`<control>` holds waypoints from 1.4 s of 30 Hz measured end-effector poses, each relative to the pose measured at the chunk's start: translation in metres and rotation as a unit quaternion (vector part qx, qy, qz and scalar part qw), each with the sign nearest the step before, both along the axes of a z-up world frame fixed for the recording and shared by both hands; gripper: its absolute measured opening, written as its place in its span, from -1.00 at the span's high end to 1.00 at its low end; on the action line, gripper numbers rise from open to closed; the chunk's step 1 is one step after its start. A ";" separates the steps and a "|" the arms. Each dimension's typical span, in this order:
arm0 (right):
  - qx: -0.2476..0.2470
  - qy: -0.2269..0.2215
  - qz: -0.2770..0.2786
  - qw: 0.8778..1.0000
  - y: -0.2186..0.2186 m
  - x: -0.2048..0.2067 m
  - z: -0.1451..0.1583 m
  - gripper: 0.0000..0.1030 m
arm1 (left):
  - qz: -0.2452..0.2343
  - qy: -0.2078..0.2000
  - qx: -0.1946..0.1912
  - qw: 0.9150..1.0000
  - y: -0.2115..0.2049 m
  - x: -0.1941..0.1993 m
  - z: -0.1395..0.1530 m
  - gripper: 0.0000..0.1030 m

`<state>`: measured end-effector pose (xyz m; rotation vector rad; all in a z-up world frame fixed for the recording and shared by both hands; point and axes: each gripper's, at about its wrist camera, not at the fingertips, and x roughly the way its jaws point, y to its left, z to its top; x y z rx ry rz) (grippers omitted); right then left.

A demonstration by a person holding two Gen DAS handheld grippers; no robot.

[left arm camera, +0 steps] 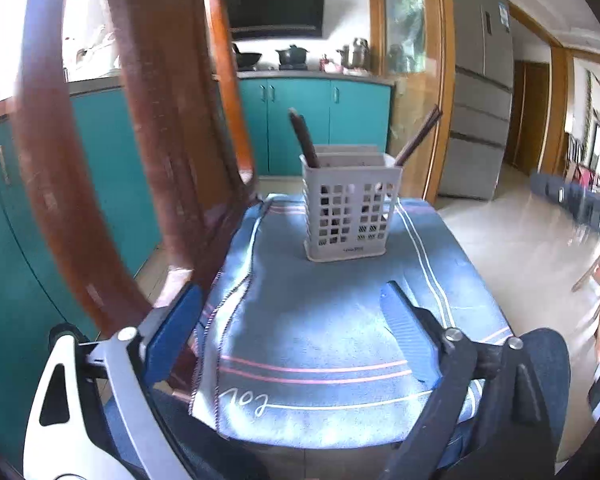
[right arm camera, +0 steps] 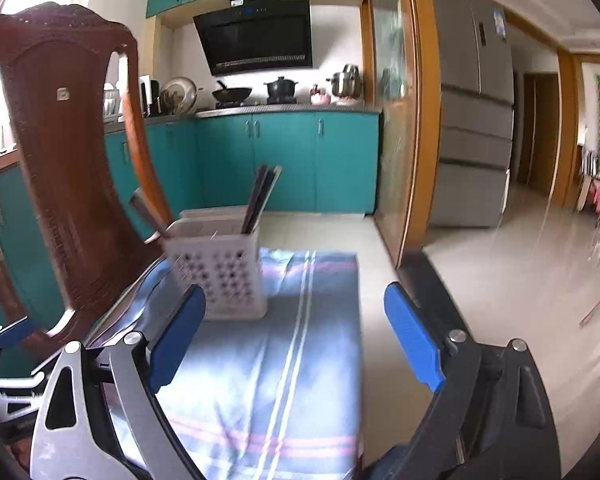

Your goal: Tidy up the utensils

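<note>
Nearest, the left gripper [left arm camera: 290, 330] and the right gripper [right arm camera: 296, 334] both hang with blue pads spread wide apart and nothing between them, above a blue striped towel [left arm camera: 324, 320]. Farther along the towel stands a pale grey perforated utensil holder [left arm camera: 350, 208], upright beside a brown wooden chair [right arm camera: 68, 152]. It holds dark chopsticks [left arm camera: 418, 136] leaning from one end and a dark brown handle [left arm camera: 304, 138] from the other.

free: striped towel [left arm camera: 332, 320] bare, lower centre, left view | obstacle: utensil basket [left arm camera: 350, 208] centre, chopsticks [right arm camera: 260, 200] and handle [left arm camera: 304, 138] projecting above rim | obstacle: wooden chair back [right arm camera: 72, 152] fills left side | free: open floor [right arm camera: 500, 280] at right
</note>
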<state>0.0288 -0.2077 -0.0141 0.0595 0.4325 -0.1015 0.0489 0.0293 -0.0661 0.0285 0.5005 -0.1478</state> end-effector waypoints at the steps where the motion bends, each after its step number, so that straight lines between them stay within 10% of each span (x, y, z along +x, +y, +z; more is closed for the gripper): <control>1: -0.009 0.000 -0.005 1.000 0.007 -0.006 -0.002 -0.78 | 0.005 -0.004 -0.001 1.000 0.004 -0.004 0.002 -0.84; 42: -0.029 -0.060 0.007 0.998 0.075 -0.101 -0.008 -0.93 | 0.020 -0.076 0.009 0.997 0.019 -0.103 0.028 -0.93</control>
